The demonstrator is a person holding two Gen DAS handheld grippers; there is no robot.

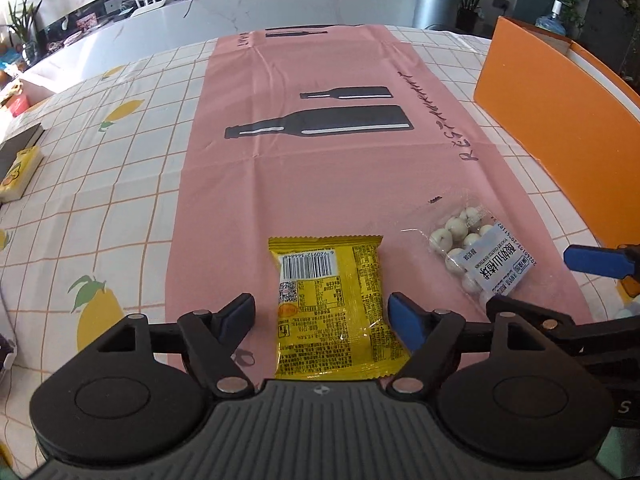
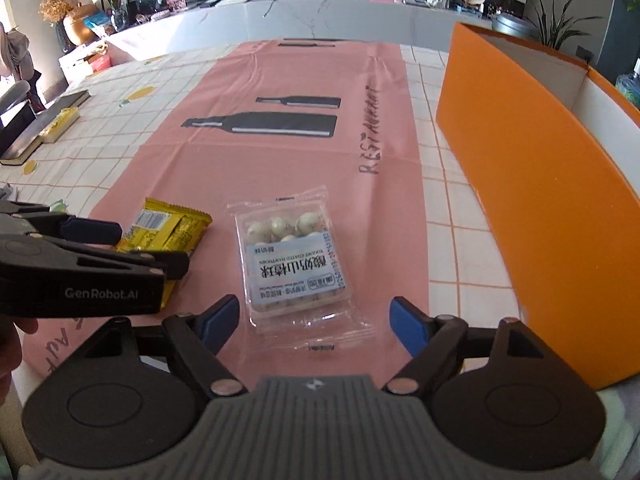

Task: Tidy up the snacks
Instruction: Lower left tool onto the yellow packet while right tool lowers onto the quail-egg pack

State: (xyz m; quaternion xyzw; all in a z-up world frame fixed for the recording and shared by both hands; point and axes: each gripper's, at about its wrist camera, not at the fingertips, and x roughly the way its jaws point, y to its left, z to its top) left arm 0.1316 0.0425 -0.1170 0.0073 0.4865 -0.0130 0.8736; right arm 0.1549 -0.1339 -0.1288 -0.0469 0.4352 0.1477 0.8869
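Note:
A yellow snack packet point(image 1: 332, 304) lies back side up on the pink mat point(image 1: 320, 160). My left gripper point(image 1: 322, 316) is open, its fingers on either side of the packet's near half. A clear pack of white yogurt-coated balls point(image 2: 294, 260) lies on the mat to the right; it also shows in the left wrist view point(image 1: 476, 252). My right gripper point(image 2: 316, 320) is open, just in front of that pack's near edge. The yellow packet point(image 2: 168, 228) and my left gripper point(image 2: 120, 248) show at the left of the right wrist view.
A large open orange box point(image 2: 540, 184) stands on the table at the right, close to my right gripper; it also shows in the left wrist view point(image 1: 560, 120). A dark book point(image 2: 48, 120) and a yellow box point(image 1: 18, 176) lie at the table's left edge.

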